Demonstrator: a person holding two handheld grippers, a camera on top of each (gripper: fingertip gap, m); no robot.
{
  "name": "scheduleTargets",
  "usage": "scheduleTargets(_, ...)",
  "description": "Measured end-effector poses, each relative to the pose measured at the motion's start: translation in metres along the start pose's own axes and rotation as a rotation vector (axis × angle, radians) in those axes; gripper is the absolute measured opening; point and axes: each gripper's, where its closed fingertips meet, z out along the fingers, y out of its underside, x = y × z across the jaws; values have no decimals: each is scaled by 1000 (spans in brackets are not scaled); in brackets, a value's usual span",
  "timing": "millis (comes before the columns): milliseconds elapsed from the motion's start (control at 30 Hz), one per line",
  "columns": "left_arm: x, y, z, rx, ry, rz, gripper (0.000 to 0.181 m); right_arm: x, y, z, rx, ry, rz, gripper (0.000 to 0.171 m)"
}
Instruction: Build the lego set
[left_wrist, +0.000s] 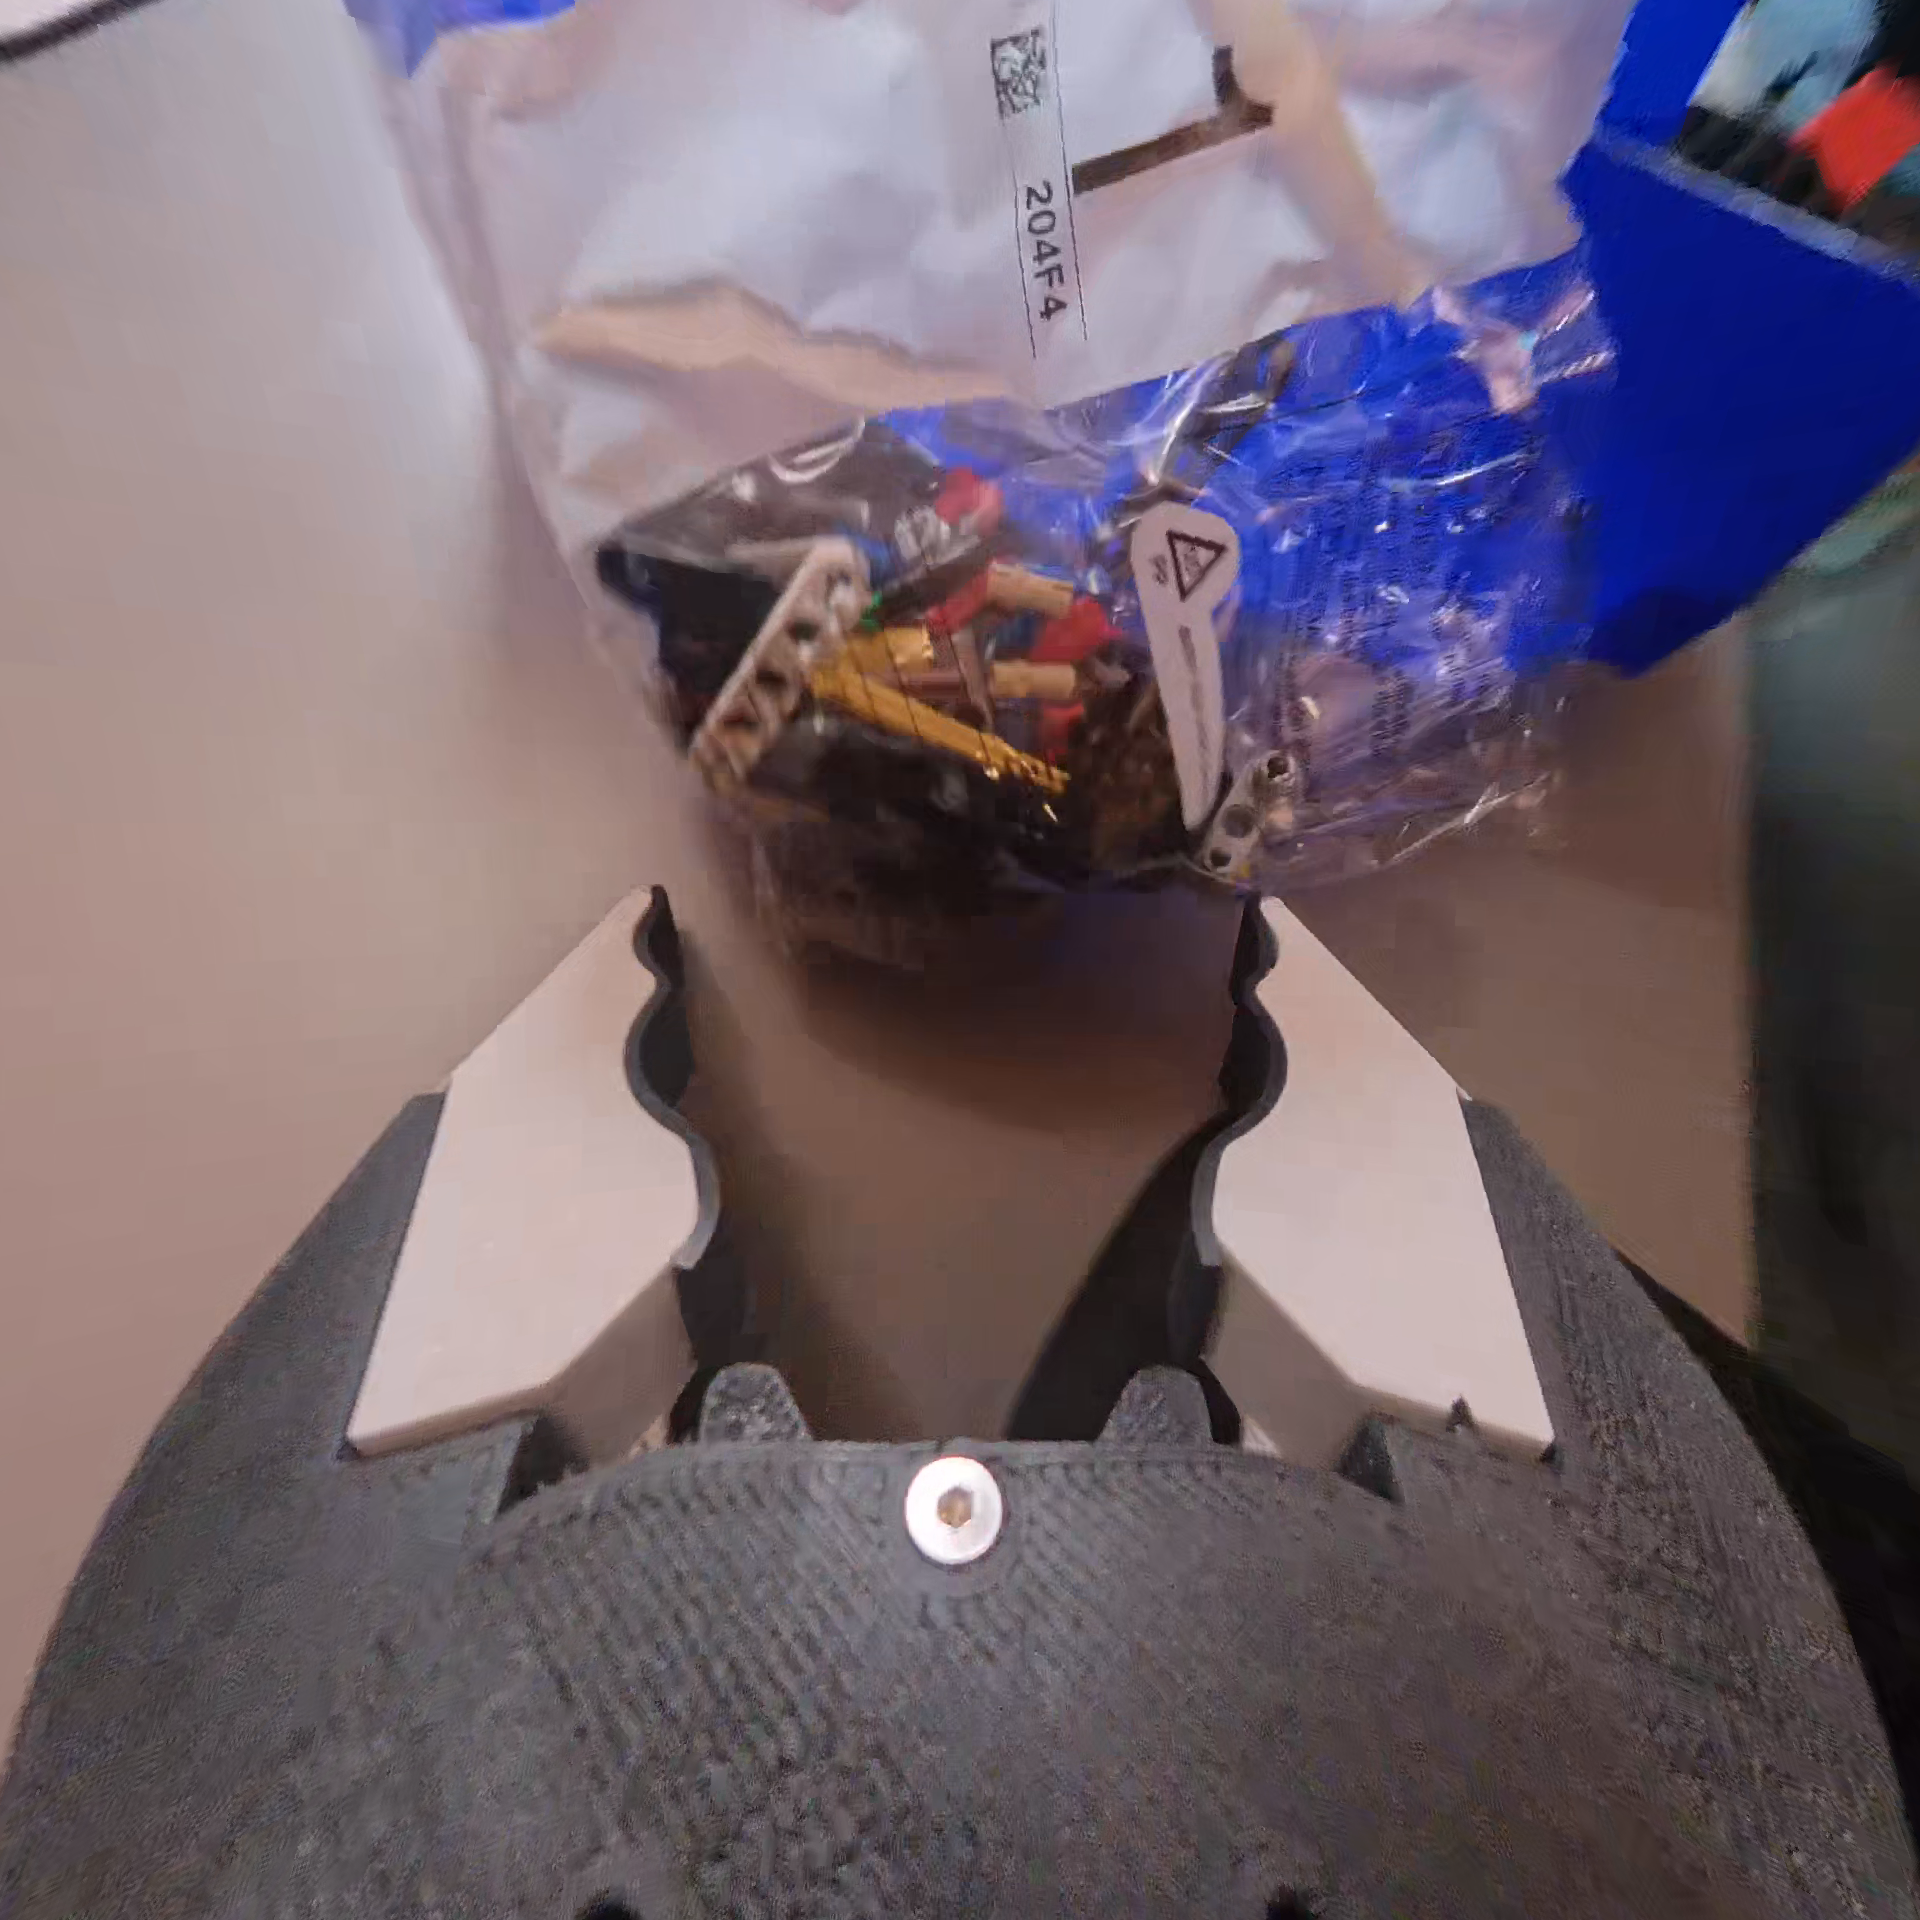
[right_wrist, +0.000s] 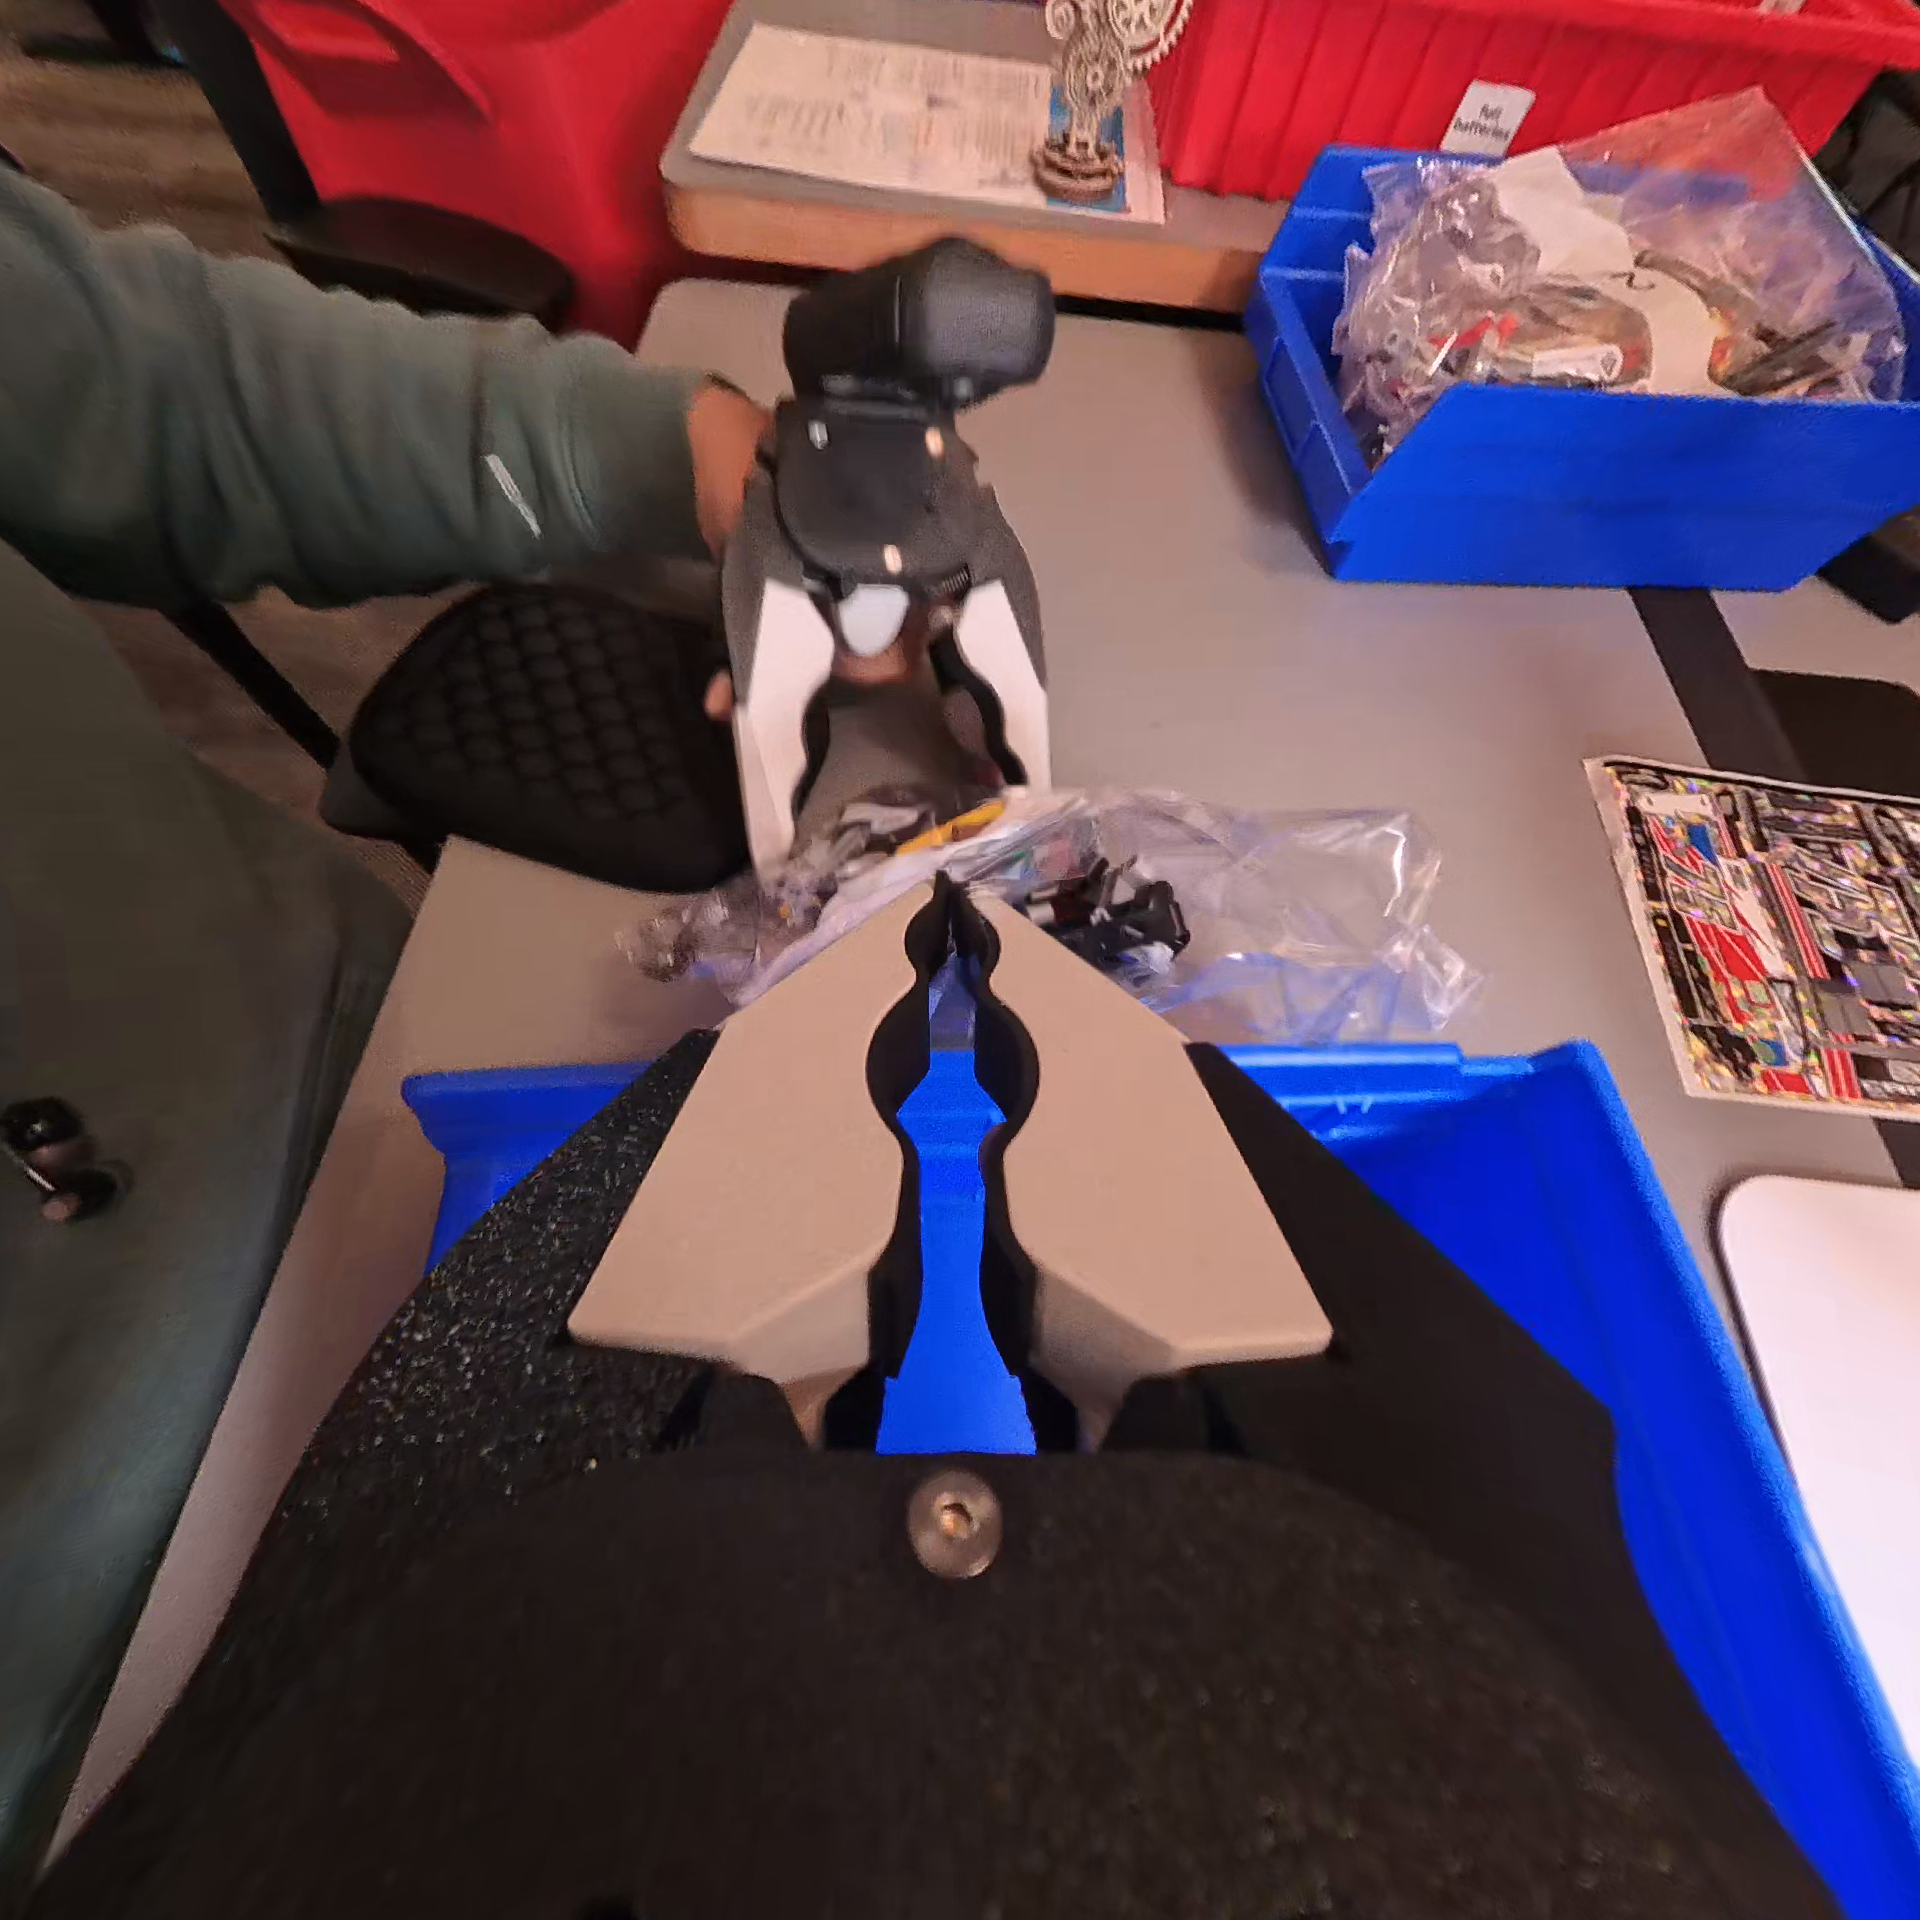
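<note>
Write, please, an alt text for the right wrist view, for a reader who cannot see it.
The right gripper, nearly closed, pinches a clear plastic bag of lego parts on a grey table. Opposite, the open left gripper reaches the same bag. A blue bin lies below, and a sticker sheet to the right.

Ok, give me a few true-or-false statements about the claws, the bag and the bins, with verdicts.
1. The left claw is open. True.
2. The right claw is wide open. False: its jaws are closed at the tips, apparently pinching the plastic bag.
3. The bag of Lego pieces lies on the table. True.
4. The far blue bin is empty. False: it holds more plastic bags.
5. The sticker sheet lies inside a bin. False: it lies flat on the table, to the right.
</note>
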Motion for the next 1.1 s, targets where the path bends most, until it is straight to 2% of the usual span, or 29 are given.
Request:
scheduleTargets(67, -5, -6, 12, -10, -33, 73, 95, 3, -11, 3, 28, -1, 12, 0)
scheduleTargets(200, -1, -29, 19, 71, -25, 128, 60, 10, -30, 0, 64, 24, 10, 0)
scheduleTargets(333, 10, -69, -13, 205, -2, 148, 34, 18, -53, -34, 147, 90, 3, 0)
scheduleTargets(433, 28, -109, -44, 251, 2, 198, 26, 29, -58, -76, 215, 158, 76, 0)
scheduleTargets(533, 49, -142, -56, 241, 19, 211, 20, 36, -29, -108, 221, 198, 192, 0)
scheduleTargets(600, 58, -153, -45, 201, 40, 203, 17, 37, -1, -116, 207, 235, 258, 0)
scheduleTargets(700, 62, -151, -17, 137, 83, 187, 16, 28, 37, -125, 172, 310, 275, 1)
scheduleTargets(800, 71, -145, 4, 105, 133, 115, 15, 15, 72, -136, 87, 387, 264, 15)
scheduleTargets(867, 77, -144, 13, 74, 144, 65, 15, 4, 85, -147, 17, 453, 199, 25)
scheduleTargets(1000, 84, -144, 24, -8, 124, 1, 15, -37, 79, -153, -111, 525, -120, 58)
scheduleTargets(1100, 84, -143, 32, -93, 102, -27, 15, -62, 68, -136, -161, 544, -322, 63)
